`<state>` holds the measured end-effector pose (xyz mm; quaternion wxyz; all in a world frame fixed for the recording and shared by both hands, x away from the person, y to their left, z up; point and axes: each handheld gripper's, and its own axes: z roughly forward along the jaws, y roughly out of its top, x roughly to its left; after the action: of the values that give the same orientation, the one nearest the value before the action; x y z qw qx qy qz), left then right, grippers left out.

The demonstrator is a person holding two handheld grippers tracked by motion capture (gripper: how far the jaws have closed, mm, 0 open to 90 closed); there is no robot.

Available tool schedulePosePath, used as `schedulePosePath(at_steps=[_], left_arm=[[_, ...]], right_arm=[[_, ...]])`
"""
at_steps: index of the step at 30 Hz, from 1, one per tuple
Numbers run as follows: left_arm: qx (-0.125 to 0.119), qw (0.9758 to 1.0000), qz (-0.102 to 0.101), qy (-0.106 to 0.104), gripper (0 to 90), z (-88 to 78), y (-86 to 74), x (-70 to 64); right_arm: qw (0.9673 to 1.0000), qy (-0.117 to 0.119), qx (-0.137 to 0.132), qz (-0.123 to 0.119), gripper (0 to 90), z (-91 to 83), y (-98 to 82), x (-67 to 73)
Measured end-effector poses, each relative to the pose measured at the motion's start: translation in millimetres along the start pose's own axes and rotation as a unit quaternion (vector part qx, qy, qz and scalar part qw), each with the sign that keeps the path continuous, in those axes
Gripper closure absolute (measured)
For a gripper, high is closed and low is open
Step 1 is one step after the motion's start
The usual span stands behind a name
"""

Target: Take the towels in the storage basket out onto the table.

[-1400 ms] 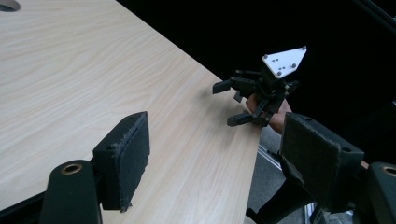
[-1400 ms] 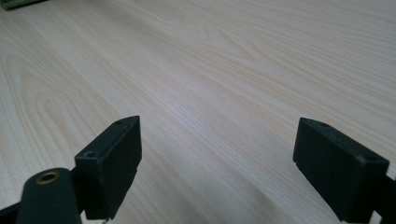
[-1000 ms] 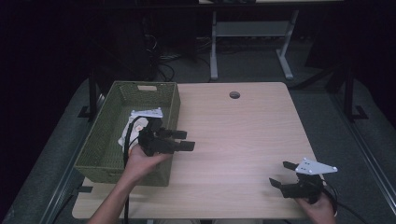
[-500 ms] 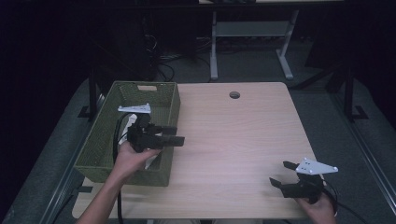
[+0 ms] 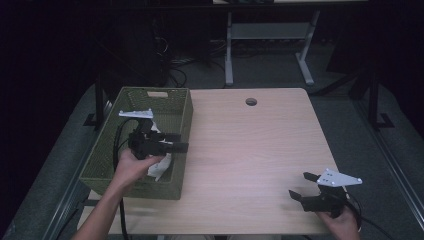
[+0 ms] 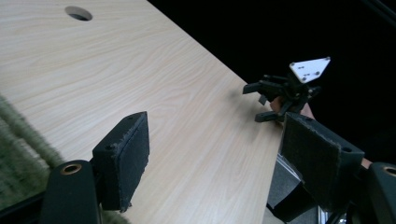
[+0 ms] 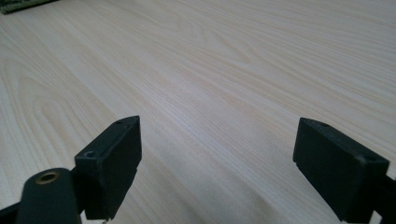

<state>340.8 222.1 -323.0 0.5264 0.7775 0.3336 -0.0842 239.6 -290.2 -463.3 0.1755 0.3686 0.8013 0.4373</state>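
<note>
Table, pale wood grain, is taking up the middle of the high view, with a round hole sitting near its far edge. Basket, green woven, rectangular, is standing on the table's left side, its long wall running along the left edge. White crumpled material is lying inside the basket toward its near end; what it is cannot be told. Left hand is reaching in from the bottom and holding the left gripper over the basket's near half, jaws pointing right toward the basket's right wall; in the left gripper view the two padded jaws are standing wide apart with nothing between them, bare tabletop showing in the gap. Right hand is holding the right gripper at the table's near right corner, well apart from the basket, jaws pointing left; in the right gripper view its jaws are likewise spread wide, with bare wood between them. A grey three-cornered plate is showing on top of each gripper.
</note>
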Motion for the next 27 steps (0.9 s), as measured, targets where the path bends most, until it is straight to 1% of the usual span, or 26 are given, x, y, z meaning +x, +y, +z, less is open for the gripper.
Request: schedulePosePath(at_steps=[4,5,8,9,10,11,12,13,14,15,16,17,18,20,22,23,24,25,26,27], left_arm=[[0.0,0.9999,-0.008,0.008,23.6,-6.6,-0.8,9.6],[0.0,0.9999,-0.008,0.008,23.6,-6.6,-0.8,9.6],[-0.004,0.9997,-0.017,0.015,23.7,-14.0,-1.4,18.4],[-0.003,0.9994,-0.025,0.023,23.8,-17.9,-2.1,24.9],[-0.002,0.9993,-0.028,0.025,23.9,-19.4,-2.4,27.9],[-0.001,0.9989,-0.034,0.031,24.0,-21.2,-2.9,31.5],[-0.001,0.9987,-0.04,0.032,23.9,-23.2,-3.4,35.4],[-0.001,0.9987,-0.04,0.032,24.0,-23.2,-3.4,35.4],[-0.003,0.9985,-0.044,0.033,24.0,-25.3,-3.9,38.9],[-0.004,0.9981,-0.048,0.038,24.0,-28.1,-4.4,43.3],[-0.008,0.9973,-0.057,0.045,24.1,-31.9,-5.0,48.6],[-0.009,0.997,-0.058,0.05,24.2,-35.0,-5.5,52.2],[-0.009,0.997,-0.058,0.05,24.4,-35.0,-5.5,52.2],[-0.013,0.996,-0.066,0.059,24.4,-39.6,-6.5,57.2],[-0.014,0.9944,-0.075,0.072,25.6,-45.7,-8.5,63.6],[-0.014,0.9944,-0.075,0.072,25.7,-45.7,-8.5,63.6],[-0.015,0.9932,-0.083,0.081,25.7,-51.7,-10.0,68.8],[-0.015,0.9932,-0.083,0.081,25.7,-51.7,-10.0,68.8],[-0.02,0.9918,-0.089,0.089,25.7,-55.5,-10.9,71.9],[-0.02,0.9918,-0.089,0.089,25.7,-55.5,-10.9,71.9]], right_arm=[[1.0,-0.001,-0.003,-0.002,14.9,-1.3,0.5,-0.4],[1.0,-0.001,-0.003,-0.002,14.9,-1.3,0.5,-0.4],[1.0,-0.001,-0.002,-0.002,14.9,-1.4,0.6,0.1],[1.0,-0.001,-0.002,-0.002,14.9,-1.1,0.7,0.1],[1.0,0.0,-0.001,-0.002,14.9,-1.1,1.0,0.4],[1.0,0.001,-0.001,-0.001,14.9,-1.1,1.1,0.8],[1.0,0.001,-0.004,-0.003,14.9,-1.2,1.4,1.0],[1.0,0.001,-0.004,-0.003,14.9,-1.2,1.4,1.0],[1.0,0.001,-0.004,-0.004,14.9,-1.4,1.6,1.2],[1.0,0.001,-0.004,-0.004,14.9,-1.5,1.7,1.2],[1.0,0.002,-0.004,-0.003,14.9,-1.7,1.7,1.5],[1.0,0.002,-0.004,-0.003,14.9,-1.9,1.7,1.4],[1.0,0.002,-0.004,-0.003,14.9,-1.9,1.7,1.4],[1.0,0.003,-0.005,-0.004,14.9,-2.2,1.9,1.4],[1.0,0.003,-0.006,-0.005,14.9,-2.4,2.3,1.7],[1.0,0.003,-0.005,-0.005,14.9,-2.3,2.4,1.8],[1.0,0.003,-0.005,-0.006,14.9,-2.2,2.5,2.0],[1.0,0.003,-0.005,-0.006,14.9,-2.2,2.5,2.0],[1.0,0.003,-0.004,-0.006,14.9,-2.0,2.4,1.9],[1.0,0.003,-0.004,-0.006,14.9,-2.0,2.4,1.9]])
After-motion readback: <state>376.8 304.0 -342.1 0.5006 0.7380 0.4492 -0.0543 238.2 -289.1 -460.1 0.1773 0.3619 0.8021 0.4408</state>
